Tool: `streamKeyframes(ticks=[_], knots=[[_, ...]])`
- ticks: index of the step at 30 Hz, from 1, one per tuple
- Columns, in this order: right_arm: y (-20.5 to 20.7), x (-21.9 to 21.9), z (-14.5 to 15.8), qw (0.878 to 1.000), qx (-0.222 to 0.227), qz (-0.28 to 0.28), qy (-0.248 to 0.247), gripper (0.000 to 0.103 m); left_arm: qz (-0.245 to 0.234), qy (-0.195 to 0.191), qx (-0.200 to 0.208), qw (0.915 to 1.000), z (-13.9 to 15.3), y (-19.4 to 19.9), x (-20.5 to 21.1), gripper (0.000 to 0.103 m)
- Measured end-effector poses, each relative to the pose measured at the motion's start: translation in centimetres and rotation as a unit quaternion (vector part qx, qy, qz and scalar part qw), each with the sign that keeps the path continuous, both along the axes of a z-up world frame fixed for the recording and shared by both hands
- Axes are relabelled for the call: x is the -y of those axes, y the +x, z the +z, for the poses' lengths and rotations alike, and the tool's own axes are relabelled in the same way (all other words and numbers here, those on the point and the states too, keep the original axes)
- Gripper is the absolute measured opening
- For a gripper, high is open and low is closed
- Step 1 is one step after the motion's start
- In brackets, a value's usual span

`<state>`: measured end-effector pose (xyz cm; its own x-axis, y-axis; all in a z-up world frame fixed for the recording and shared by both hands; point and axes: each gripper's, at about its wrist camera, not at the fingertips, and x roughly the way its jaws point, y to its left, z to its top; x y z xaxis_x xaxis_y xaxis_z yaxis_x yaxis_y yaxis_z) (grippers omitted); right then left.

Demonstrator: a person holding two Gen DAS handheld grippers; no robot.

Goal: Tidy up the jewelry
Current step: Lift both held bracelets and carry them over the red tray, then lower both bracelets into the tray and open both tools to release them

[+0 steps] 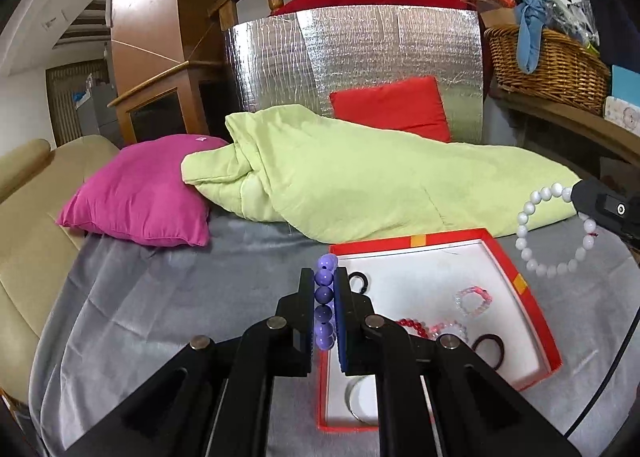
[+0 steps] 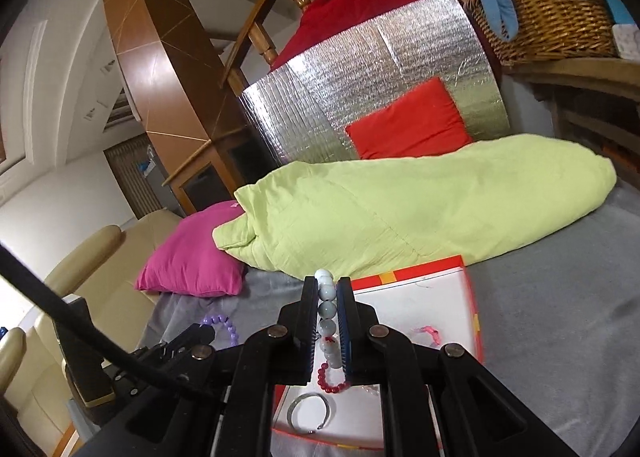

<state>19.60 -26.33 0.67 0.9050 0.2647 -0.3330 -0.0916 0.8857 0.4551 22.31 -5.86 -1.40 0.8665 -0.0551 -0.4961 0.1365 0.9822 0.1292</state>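
Here, a grey-sheeted bed (image 1: 160, 297) carries a green quilt (image 1: 360, 177), a pink pillow (image 1: 140, 201) and a red-rimmed box (image 1: 536, 321). Inside the box: red beads (image 2: 330, 383), a metal ring (image 2: 308, 411), a pink bracelet (image 1: 474, 299). Left hand-held gripper (image 1: 325, 289) pinches a purple bead bracelet (image 1: 324, 297) above the box's near-left edge. Right hand-held gripper (image 2: 329, 305) pinches a white bead bracelet (image 2: 328, 309), dangling clear of the box.

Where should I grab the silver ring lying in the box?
Take the silver ring on its thin band, coming from above with one finger inside the loop and one outside. It lies flat on the box floor, so a sideways approach would likely slide over it.
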Motion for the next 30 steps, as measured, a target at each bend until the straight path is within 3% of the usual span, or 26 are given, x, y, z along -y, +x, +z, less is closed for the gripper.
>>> streamKeyframes(ticks=[17,30], knots=[[7.3,1.6,-3.0,0.999,-0.046,-0.016,0.009,0.011,-0.005,-0.014,-0.023,0.9996,-0.8,6.2,2.2,0.01],[10.5,3.2,-5.0,0.997,-0.068,-0.033,0.023,0.011,-0.021,-0.008,-0.057,0.9981,-2.9,9.9,5.1,0.01]])
